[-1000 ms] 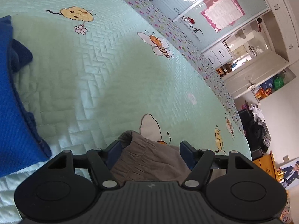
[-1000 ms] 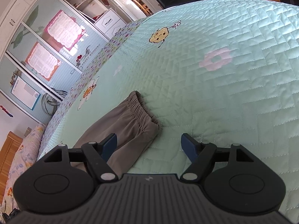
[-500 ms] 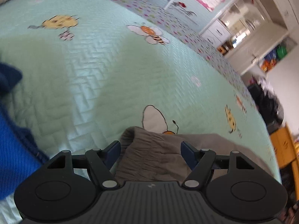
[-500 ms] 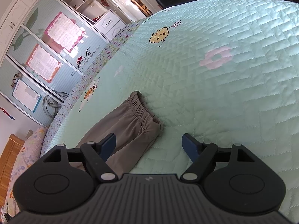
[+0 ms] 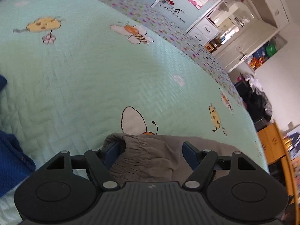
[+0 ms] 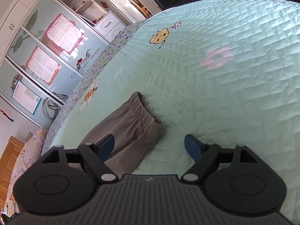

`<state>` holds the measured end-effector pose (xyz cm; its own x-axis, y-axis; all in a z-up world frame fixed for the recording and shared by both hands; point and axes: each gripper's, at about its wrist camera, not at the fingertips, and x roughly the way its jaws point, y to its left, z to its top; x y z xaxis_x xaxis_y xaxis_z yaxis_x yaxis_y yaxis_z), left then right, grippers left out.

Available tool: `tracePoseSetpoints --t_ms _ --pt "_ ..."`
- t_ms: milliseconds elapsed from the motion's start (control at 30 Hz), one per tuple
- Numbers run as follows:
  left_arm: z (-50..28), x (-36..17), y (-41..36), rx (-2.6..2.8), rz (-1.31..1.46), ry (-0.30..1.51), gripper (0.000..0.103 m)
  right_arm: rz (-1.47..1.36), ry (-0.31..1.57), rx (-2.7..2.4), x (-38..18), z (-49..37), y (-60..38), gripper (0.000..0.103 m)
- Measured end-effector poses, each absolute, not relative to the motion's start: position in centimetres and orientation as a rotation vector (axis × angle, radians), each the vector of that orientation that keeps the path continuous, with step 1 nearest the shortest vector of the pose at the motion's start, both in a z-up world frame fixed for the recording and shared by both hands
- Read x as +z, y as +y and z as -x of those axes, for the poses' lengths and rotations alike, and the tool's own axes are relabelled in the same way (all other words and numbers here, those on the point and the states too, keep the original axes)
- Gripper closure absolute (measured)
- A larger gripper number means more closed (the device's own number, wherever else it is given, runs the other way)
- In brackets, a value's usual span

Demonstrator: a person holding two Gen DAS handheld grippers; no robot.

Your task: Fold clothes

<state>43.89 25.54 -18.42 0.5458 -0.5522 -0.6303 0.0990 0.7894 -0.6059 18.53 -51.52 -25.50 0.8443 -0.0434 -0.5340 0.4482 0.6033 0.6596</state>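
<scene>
On the mint quilted bedspread [image 6: 234,97] lie the grey trousers [image 6: 131,123], waistband bunched between the left gripper [image 5: 151,150]'s widening jaws, unpinched; right gripper [image 6: 149,144] opening, straddling the trousers' edge.

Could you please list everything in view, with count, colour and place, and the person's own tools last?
trousers: one, grey-brown, on the bedspread by the tongs
bedspread: one, pale green with bees and flowers, covering the bed
blue knit garment: one, at the left edge of the left view
wardrobe: one, white and blue, behind the bed
left tongs: opening, waistband between them
right tongs: opening, trouser edge between them, unpressed
</scene>
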Motion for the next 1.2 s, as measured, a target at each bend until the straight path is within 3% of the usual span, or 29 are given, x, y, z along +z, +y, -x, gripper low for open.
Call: tracePoseSetpoints --t_ms 133,200,233,267,533,600,933,1100,1133,1200 --pt "-44.9 -19.9 24.8 -0.38 0.585 0.981 0.03 -0.874 0.499 -0.31 -25.4 -18.6 -51.2 0.017" --pt "-44.9 -20.2 24.2 -0.353 0.547 0.989 0.044 -0.873 0.501 -0.309 -25.4 -18.6 -51.2 0.017" --pt "-44.9 -20.3 24.0 -0.336 0.527 0.99 0.056 -0.874 0.502 -0.308 -25.3 -18.5 -51.2 0.017" --pt "-44.8 -20.3 24.0 -0.326 0.522 0.984 0.06 -0.874 0.503 -0.306 -25.3 -18.5 -51.2 0.017" --pt "-43.4 -19.8 24.7 -0.311 0.576 0.897 0.069 -0.879 0.493 -0.307 -25.4 -18.3 -51.1 0.017" --pt "-43.2 -19.6 25.1 -0.302 0.612 0.872 0.09 -0.886 0.492 -0.304 -25.4 -18.2 -51.1 0.017" --pt "-43.8 -18.8 25.7 -0.22 0.669 0.832 0.09 -0.975 0.468 -0.267 -25.8 -18.0 -52.2 0.017" --pt "-44.3 -18.6 25.9 -0.189 0.687 0.815 0.09 -0.832 0.534 -0.233 -25.3 -21.1 -51.7 0.017" --pt "-44.5 -18.5 26.0 -0.184 0.687 0.815 0.09 -0.802 0.544 -0.227 -25.2 -21.7 -51.5 0.018" --pt "-44.8 -18.5 26.1 -0.179 0.688 0.814 0.09 -0.743 0.565 -0.215 -25.1 -22.7 -51.1 0.036"
